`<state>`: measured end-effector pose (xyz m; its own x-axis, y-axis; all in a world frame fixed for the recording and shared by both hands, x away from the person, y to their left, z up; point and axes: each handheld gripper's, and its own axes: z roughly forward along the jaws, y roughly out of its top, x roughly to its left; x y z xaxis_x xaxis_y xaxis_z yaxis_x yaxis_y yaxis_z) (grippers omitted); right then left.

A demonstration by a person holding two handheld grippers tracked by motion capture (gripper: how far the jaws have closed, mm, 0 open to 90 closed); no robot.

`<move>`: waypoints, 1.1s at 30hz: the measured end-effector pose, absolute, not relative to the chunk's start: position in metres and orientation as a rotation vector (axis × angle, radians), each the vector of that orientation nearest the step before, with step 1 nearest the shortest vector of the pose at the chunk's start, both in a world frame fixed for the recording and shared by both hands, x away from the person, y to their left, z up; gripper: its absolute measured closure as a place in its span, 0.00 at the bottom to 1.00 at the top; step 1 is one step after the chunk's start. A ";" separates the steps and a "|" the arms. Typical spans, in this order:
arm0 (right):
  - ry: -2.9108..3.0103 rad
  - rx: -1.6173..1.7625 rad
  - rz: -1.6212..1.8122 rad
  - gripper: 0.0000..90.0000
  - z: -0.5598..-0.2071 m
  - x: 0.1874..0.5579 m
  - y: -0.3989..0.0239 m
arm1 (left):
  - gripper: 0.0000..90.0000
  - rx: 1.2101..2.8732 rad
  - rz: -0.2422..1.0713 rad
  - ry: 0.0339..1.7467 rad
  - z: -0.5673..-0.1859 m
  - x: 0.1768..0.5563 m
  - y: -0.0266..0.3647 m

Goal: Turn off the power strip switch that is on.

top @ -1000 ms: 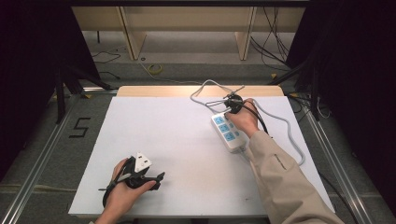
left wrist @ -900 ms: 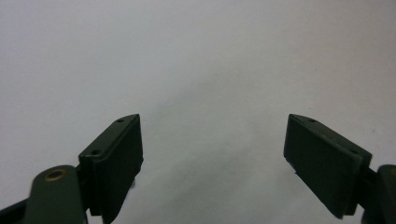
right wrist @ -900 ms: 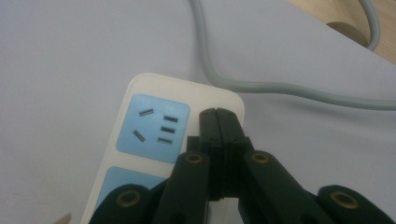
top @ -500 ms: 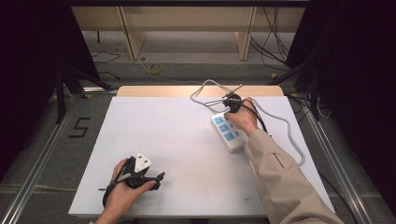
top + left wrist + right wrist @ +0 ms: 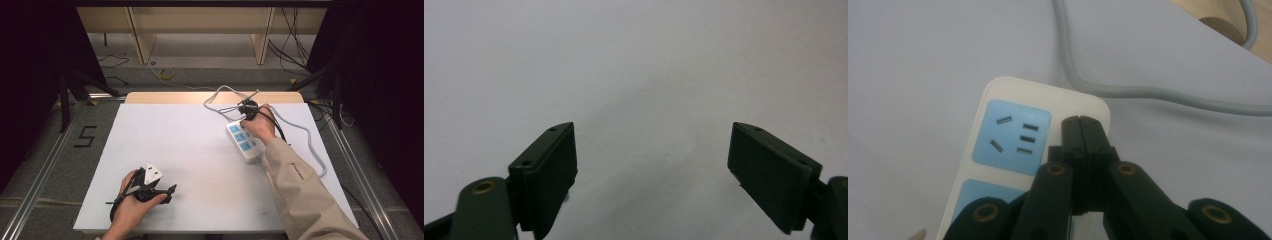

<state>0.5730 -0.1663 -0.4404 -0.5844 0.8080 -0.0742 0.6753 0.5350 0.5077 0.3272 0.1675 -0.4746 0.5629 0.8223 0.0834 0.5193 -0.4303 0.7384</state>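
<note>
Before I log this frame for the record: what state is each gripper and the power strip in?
Left gripper: open, jaws wide apart over bare table.
Right gripper: shut, jaws together, tips over the strip's end.
Power strip: flat on the table, visible sockets empty.

Left of the power strip (image 5: 244, 141), the white table (image 5: 190, 150) lies bare and passable as far as the left gripper (image 5: 167, 190). Behind and right of the strip, its looping grey cord (image 5: 305, 140) obstructs the surface; the right gripper (image 5: 1081, 127) rests over the strip's far end.
</note>
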 end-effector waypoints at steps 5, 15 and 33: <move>2.479 1.225 0.619 1.00 -0.441 0.573 -0.166 | 0.22 2.125 0.580 1.067 -0.475 0.327 0.168; 2.479 1.231 0.616 1.00 -0.441 0.574 -0.165 | 0.22 2.124 0.579 1.069 -0.475 0.327 0.168; 2.469 1.226 0.620 1.00 -0.442 0.572 -0.165 | 0.22 2.124 0.579 1.067 -0.475 0.328 0.168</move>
